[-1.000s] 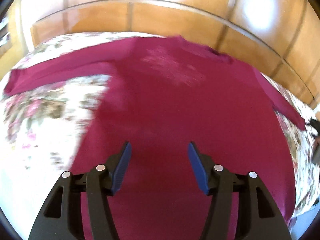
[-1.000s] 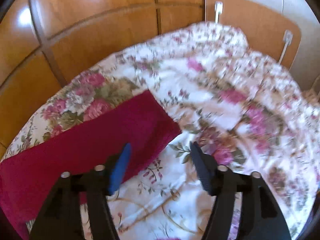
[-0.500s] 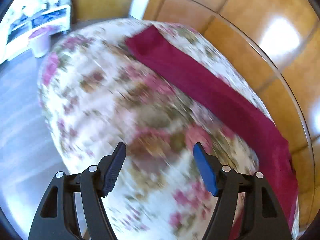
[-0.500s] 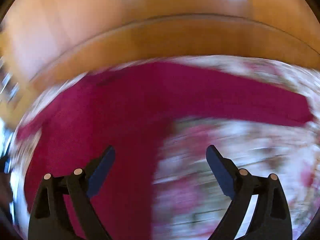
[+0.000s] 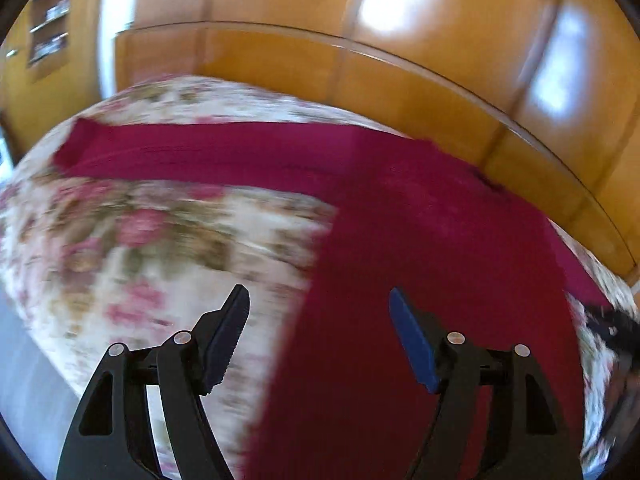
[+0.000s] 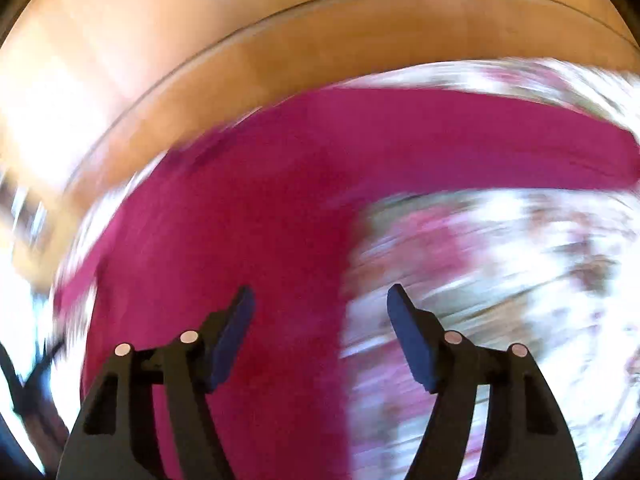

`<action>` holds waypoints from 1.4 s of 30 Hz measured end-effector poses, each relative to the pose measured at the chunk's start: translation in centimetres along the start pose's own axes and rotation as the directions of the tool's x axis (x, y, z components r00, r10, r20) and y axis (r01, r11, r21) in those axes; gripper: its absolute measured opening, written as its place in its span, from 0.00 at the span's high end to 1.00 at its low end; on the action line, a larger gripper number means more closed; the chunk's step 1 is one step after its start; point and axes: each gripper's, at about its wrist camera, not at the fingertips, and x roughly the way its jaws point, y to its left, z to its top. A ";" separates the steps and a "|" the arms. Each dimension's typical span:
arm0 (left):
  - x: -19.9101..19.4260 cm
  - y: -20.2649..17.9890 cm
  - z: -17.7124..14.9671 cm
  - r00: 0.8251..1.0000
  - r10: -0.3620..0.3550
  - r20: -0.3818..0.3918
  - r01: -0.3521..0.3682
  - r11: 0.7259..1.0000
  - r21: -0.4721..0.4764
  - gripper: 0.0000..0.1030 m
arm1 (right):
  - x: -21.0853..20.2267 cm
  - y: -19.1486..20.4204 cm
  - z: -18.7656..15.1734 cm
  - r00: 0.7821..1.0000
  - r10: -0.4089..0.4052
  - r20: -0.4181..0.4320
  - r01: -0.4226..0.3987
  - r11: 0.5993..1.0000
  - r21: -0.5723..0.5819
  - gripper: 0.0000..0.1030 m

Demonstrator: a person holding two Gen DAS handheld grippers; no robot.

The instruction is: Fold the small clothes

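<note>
Wooden panelled wall (image 5: 400, 40) behind a bed whose flowered bedspread (image 5: 140, 240) fills the lower field of both wrist views. Dark red long-sleeved garment (image 5: 420, 240) lying spread flat on the bedspread, its body running from the near edge toward the wall, one sleeve (image 5: 200, 152) stretched straight out to the left in the left wrist view; in the right wrist view the same garment (image 6: 240, 220) appears blurred, with its other sleeve (image 6: 460, 136) stretched to the right. Left gripper (image 5: 318, 336) hangs above the left side edge of the garment's body, one finger over the bedspread and one over the red cloth; its jaws stand wide, having just been opening, with nothing between them. Right gripper (image 6: 320, 336) hangs above the right side edge of the body, jaws apart and empty, having just been closing. A dark blurred shape at the right margin of the left view cannot be identified
</note>
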 end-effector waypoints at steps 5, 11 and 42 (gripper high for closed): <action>1.5 -3.9 -1.4 0.998 -0.038 -0.050 0.042 0.995 0.090 0.31 | -1.0 -12.2 5.9 0.980 -0.181 0.078 0.144 0.928 0.344 0.40; 2.8 -5.2 -2.3 0.993 -0.020 -0.114 0.030 0.996 0.088 0.31 | 0.5 -21.9 9.8 0.958 -0.283 0.048 0.195 0.765 0.613 0.47; 1.8 -2.6 -1.3 0.992 -0.032 -0.118 0.036 0.999 0.032 0.31 | 7.4 8.0 10.6 0.993 0.109 0.051 -0.107 0.993 -0.040 0.89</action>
